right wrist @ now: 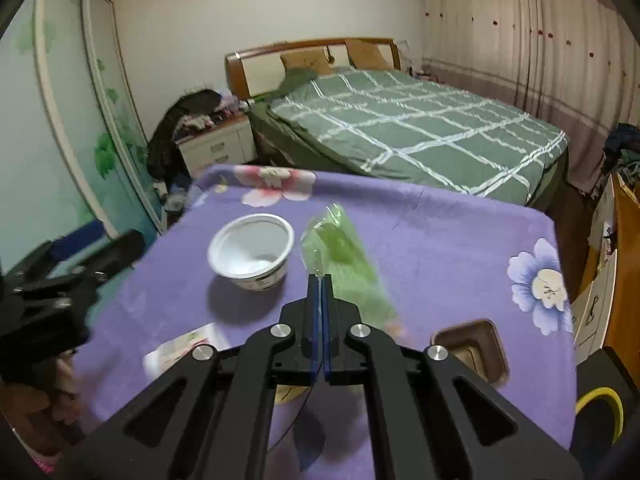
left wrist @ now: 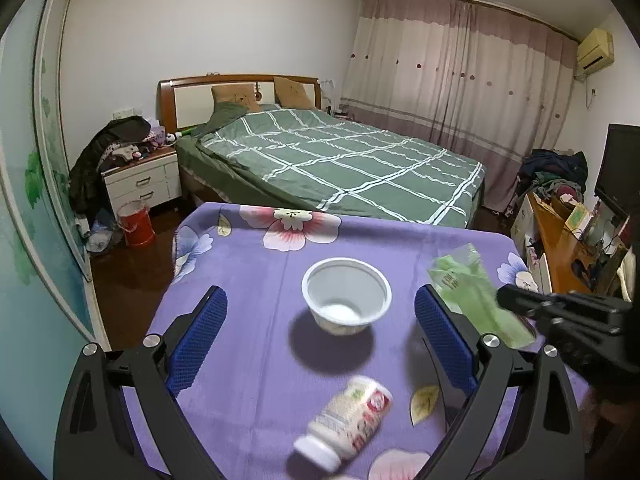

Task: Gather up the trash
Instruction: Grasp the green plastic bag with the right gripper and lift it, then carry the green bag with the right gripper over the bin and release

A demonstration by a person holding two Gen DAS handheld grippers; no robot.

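Desk (left wrist: 248,360), purple floral cloth, fills the lower frame of both views. Left gripper (left wrist: 320,328): fingers spread wide, empty, flanking the white plastic bowl (left wrist: 346,294) at frame centre. Right gripper (right wrist: 320,280): fingers closed on the green plastic wrapper (right wrist: 340,248). White bottle (left wrist: 348,422) lies on its side, lower centre.

Left wrist cam: sits behind left gripper (left wrist: 320,340), faces fwd and slightly down over purple tablecloth (left wrist: 248,280) toward bed (left wrist: 340,160); close to table. Right wrist cam: sits behind right gripper (right wrist: 320,280), same heading, offset to the right, close to table. Shared: white cup (left wrist: 346,296) (right wrist: 252,250), green wrapper (left wrist: 476,296) (right wrist: 340,248), tablecloth, bed, curtain (left wrist: 460,80) (right wrist: 540,40).
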